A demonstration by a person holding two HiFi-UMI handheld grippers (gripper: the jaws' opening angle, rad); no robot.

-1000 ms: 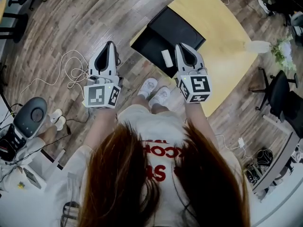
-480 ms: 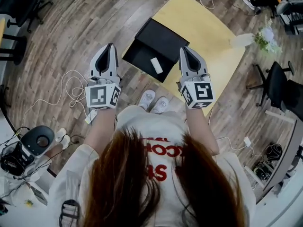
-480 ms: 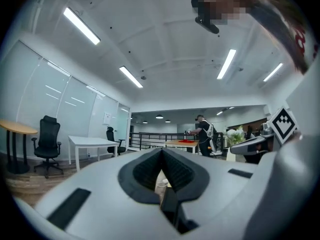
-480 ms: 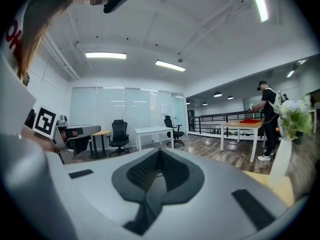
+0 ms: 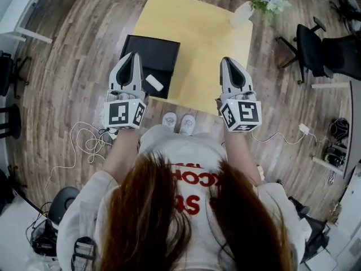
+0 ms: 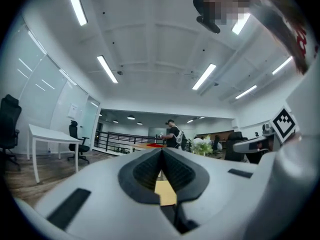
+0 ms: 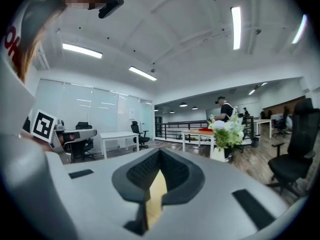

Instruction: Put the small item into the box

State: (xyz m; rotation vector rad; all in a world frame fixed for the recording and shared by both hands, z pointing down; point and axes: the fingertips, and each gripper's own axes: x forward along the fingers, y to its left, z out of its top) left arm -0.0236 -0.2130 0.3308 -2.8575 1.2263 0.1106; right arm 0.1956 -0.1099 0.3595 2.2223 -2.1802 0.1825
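A black box (image 5: 161, 52) lies open on the left part of the yellow table (image 5: 208, 44). The small white item (image 5: 154, 83) rests inside it, near its front edge. In the head view my left gripper (image 5: 133, 55) overlaps the box's left side, just left of the item; it is shut and empty. My right gripper (image 5: 228, 60) is over the table's right front part, far from the box, also shut and empty. Both point level across the room: in the left gripper view the left gripper (image 6: 161, 151) and in the right gripper view the right gripper (image 7: 160, 154) show their jaws meeting at the tips.
A vase of flowers (image 5: 251, 7) stands at the table's far right corner. A black office chair (image 5: 310, 49) is to the right, and cables (image 5: 84, 145) lie on the wooden floor at the left. A person (image 6: 172, 134) stands far off.
In the head view the table and box have slid to the left. The box, earlier beside my right gripper, now lies by my left one. The white item has stayed in the box.
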